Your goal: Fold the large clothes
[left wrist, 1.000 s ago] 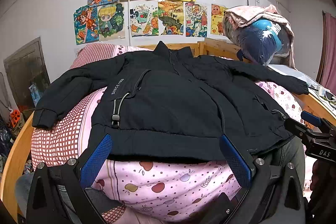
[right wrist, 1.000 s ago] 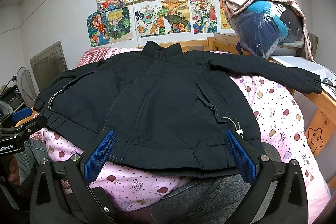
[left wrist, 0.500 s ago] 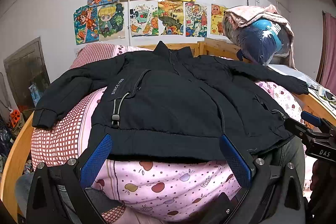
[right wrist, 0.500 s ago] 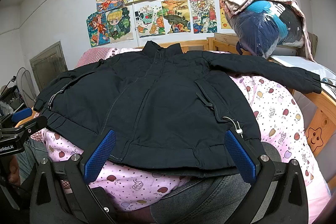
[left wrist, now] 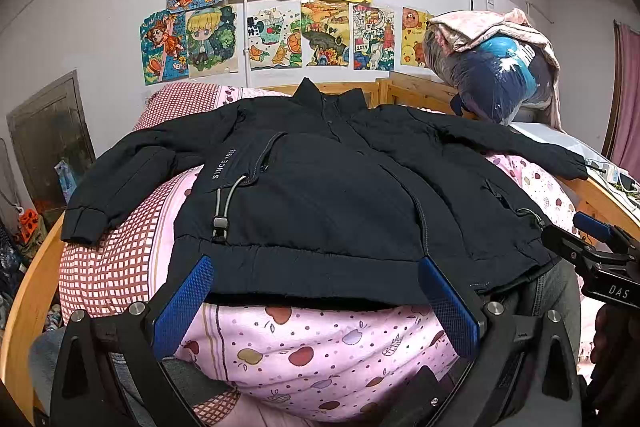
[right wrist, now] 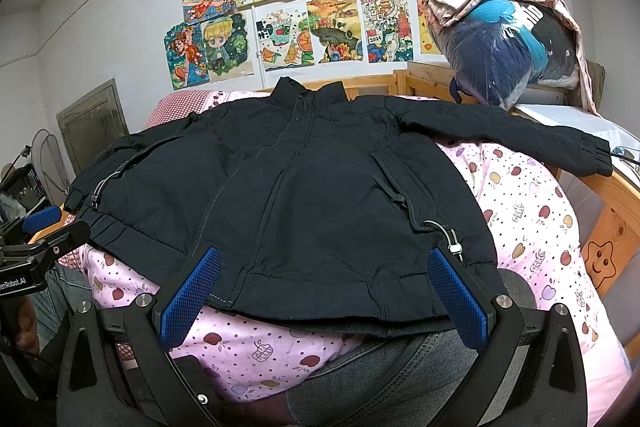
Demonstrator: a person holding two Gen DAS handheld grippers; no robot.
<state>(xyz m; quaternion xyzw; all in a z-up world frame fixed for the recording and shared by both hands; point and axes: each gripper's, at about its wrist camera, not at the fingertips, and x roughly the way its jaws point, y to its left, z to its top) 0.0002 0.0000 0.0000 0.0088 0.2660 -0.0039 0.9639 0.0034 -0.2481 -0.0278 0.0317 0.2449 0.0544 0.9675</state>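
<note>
A black jacket [left wrist: 320, 195] [right wrist: 320, 195] lies front up on the bed, collar toward the wall, both sleeves spread out sideways. Its hem hangs near the bed's front edge. My left gripper [left wrist: 316, 291] stands open just before the hem's left half, blue pads [left wrist: 182, 307] wide apart and nothing between them. My right gripper [right wrist: 320, 287] is open too, in front of the hem's right half. The right gripper [left wrist: 596, 251] shows at the left wrist view's right edge, and the left gripper [right wrist: 40, 235] at the right wrist view's left edge.
The bed carries a pink fruit-print quilt [left wrist: 320, 343] [right wrist: 532, 203] and a red checked cover [left wrist: 108, 259], inside a wooden frame [left wrist: 28, 291]. A bundle of bagged clothes [left wrist: 492, 75] [right wrist: 508, 55] sits at the back right. Drawings hang on the wall. A person's grey-trousered leg [right wrist: 384, 379] is below.
</note>
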